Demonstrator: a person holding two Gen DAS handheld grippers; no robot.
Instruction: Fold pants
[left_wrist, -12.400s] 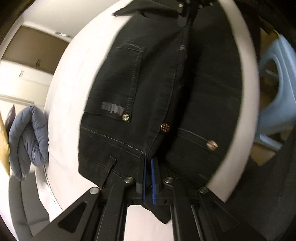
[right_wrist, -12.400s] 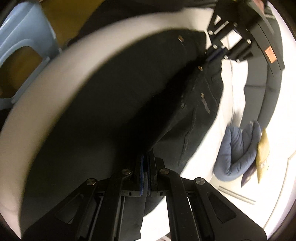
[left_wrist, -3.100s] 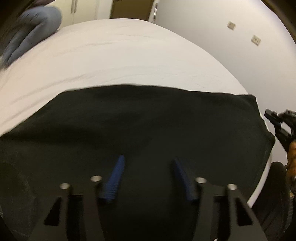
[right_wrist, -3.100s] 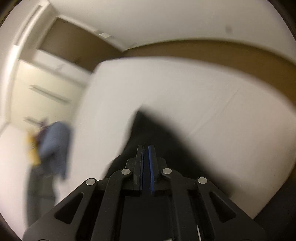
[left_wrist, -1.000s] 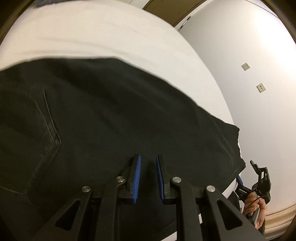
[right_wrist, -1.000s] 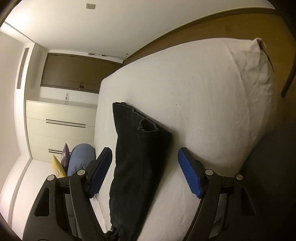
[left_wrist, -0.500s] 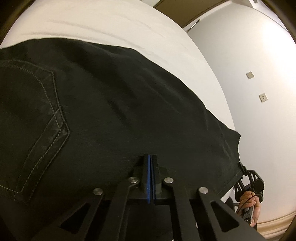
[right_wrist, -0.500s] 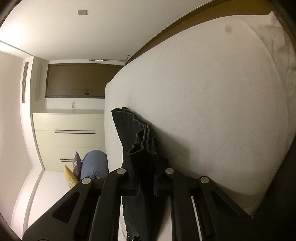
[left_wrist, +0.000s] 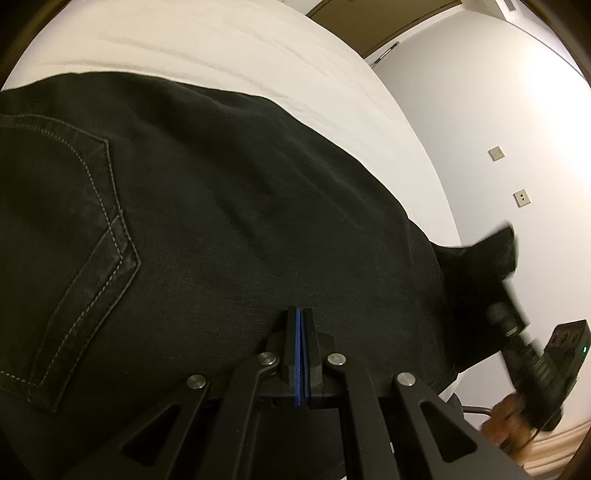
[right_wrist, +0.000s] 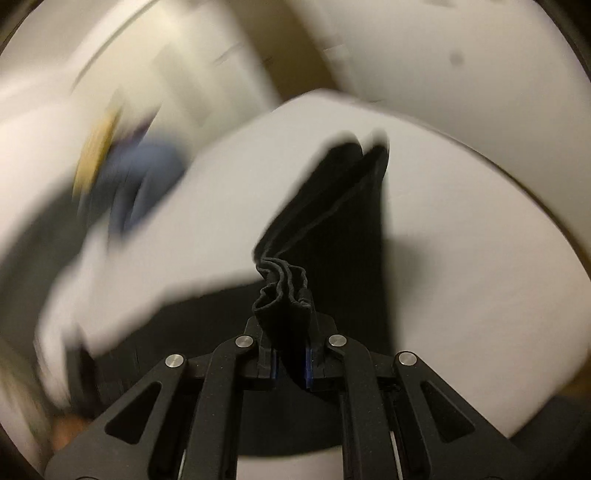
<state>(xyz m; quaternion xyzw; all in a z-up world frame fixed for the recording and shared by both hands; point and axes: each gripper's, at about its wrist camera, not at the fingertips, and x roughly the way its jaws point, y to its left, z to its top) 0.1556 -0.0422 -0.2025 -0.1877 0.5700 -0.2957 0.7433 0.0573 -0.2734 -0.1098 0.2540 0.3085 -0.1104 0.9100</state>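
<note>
Black jeans lie folded lengthwise on a white bed, with a back pocket at the left. My left gripper is shut at the near edge of the jeans by the seat; whether cloth sits between its pads is hidden. My right gripper is shut on the bunched leg hems and holds them lifted off the bed. In the left wrist view the right gripper shows at the far right with the raised hem end.
The bed's near edge runs under both grippers. A blue pillow and a yellow one lie blurred beyond the bed's far left. A white wall with two outlets stands at the right.
My right gripper has lifted the leg hems off the bed and is swinging fast; its view is blurred. My left gripper stays shut at the seat edge.
</note>
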